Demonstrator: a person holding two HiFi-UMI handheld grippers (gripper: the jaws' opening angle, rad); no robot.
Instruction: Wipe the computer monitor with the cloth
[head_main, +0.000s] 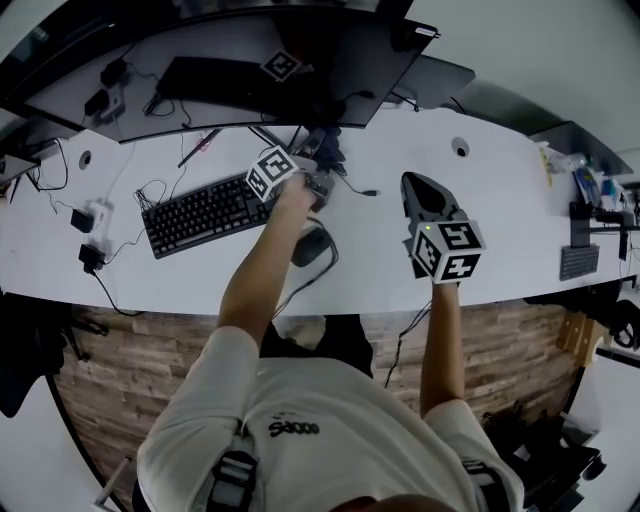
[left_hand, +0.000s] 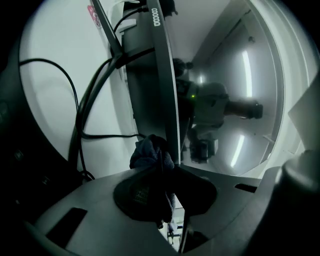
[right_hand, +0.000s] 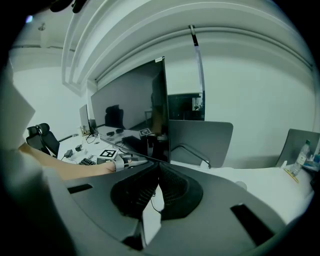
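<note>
The dark curved monitor (head_main: 300, 60) stands at the back of the white desk (head_main: 500, 210). My left gripper (head_main: 318, 172) is at the screen's lower edge near the stand, shut on a dark blue cloth (left_hand: 150, 154). In the left gripper view, the cloth bunches out of my left gripper (left_hand: 167, 167) and touches the monitor's edge (left_hand: 165, 75); the glossy screen (left_hand: 225, 100) reflects the gripper. My right gripper (head_main: 412, 182) hovers over the desk to the right of the monitor. Seen in its own view, the right gripper (right_hand: 159, 169) is shut and holds nothing, with the monitor (right_hand: 135, 102) ahead on the left.
A black keyboard (head_main: 198, 214) and a mouse (head_main: 312, 243) lie in front of the monitor, with cables and power adapters (head_main: 90, 235) at the left. Bottles (head_main: 590, 185) stand at the far right. A grey panel (right_hand: 200, 142) stands behind the monitor.
</note>
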